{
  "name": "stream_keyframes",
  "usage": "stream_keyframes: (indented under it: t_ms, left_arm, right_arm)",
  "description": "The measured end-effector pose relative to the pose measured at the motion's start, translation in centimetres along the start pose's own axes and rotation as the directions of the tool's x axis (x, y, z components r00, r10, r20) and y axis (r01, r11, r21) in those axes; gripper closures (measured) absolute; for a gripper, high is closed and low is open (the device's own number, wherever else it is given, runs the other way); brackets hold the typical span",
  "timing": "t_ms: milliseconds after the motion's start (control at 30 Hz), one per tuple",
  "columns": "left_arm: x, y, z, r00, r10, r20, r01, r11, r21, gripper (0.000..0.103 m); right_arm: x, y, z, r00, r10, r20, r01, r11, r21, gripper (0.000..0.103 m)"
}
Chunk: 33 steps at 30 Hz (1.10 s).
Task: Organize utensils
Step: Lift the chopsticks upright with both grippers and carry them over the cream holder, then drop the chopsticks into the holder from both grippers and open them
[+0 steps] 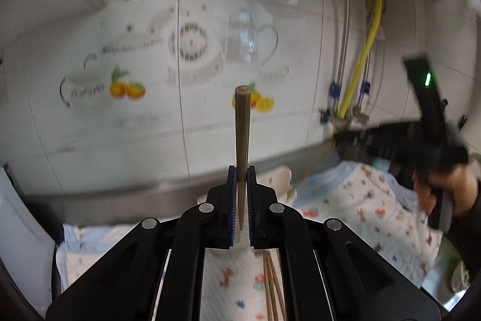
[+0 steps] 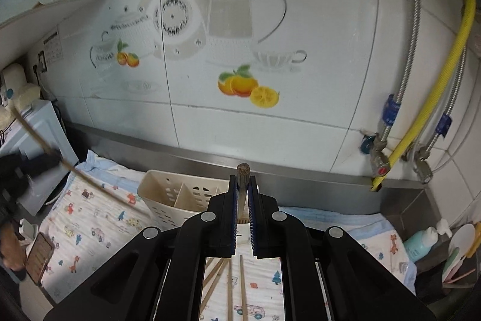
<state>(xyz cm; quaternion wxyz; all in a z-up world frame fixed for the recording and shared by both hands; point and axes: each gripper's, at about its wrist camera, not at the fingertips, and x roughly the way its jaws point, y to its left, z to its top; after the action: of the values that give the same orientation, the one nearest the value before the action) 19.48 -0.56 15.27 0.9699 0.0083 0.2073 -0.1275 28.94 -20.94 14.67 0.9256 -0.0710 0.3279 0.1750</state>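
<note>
Both tongs, left (image 1: 241, 170) and right (image 2: 243, 179), clench one brown wooden chopstick (image 2: 243, 170) apiece; the right is nearer the cream slotted plastic holder (image 2: 177, 197), just ahead below.

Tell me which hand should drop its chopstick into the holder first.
Right, probably. The right gripper, shut on a chopstick, has the slotted utensil holder directly ahead. The left gripper grips its own chopstick, but its view shows no holder, only wall and cloth.
</note>
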Motion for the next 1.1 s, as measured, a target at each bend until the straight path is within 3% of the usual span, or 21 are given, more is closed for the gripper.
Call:
stream_keyframes:
  t_ms: [100, 400, 733, 1000, 1100]
  left_arm:
    - [1.1, -0.4, 1.1, 0.999, 0.043, 0.025, -0.043, 0.999, 0.03, 0.098]
    - [6.4, 1.6, 0.4, 0.993, 0.113, -0.032, -0.113, 0.993, -0.015, 0.098]
    - [10.8, 3.7, -2.3, 0.982, 0.088, -0.165, -0.102, 0.992, -0.078, 0.098]
    - [11.9, 4.3, -3.4, 0.979, 0.086, -0.184, -0.105, 0.99, -0.095, 0.095]
    - [11.5, 4.2, -3.1, 0.982, 0.08, -0.174, -0.098, 0.991, -0.096, 0.095]
  right_arm:
    - [1.2, 0.1, -0.4, 1.0, 0.009, -0.021, -0.009, 1.0, 0.002, 0.096]
    - [3.7, 0.1, -1.3, 0.998, 0.013, -0.06, -0.013, 1.0, -0.001, 0.096]
    - [4.9, 0.0, -1.9, 0.997, 0.021, -0.08, -0.021, 1.0, 0.002, 0.096]
    - [5.1, -0.3, -1.9, 0.997, 0.0, -0.081, 0.001, 1.0, 0.004, 0.096]
    - [4.9, -0.5, -1.8, 0.997, -0.006, -0.073, 0.007, 1.0, 0.012, 0.091]
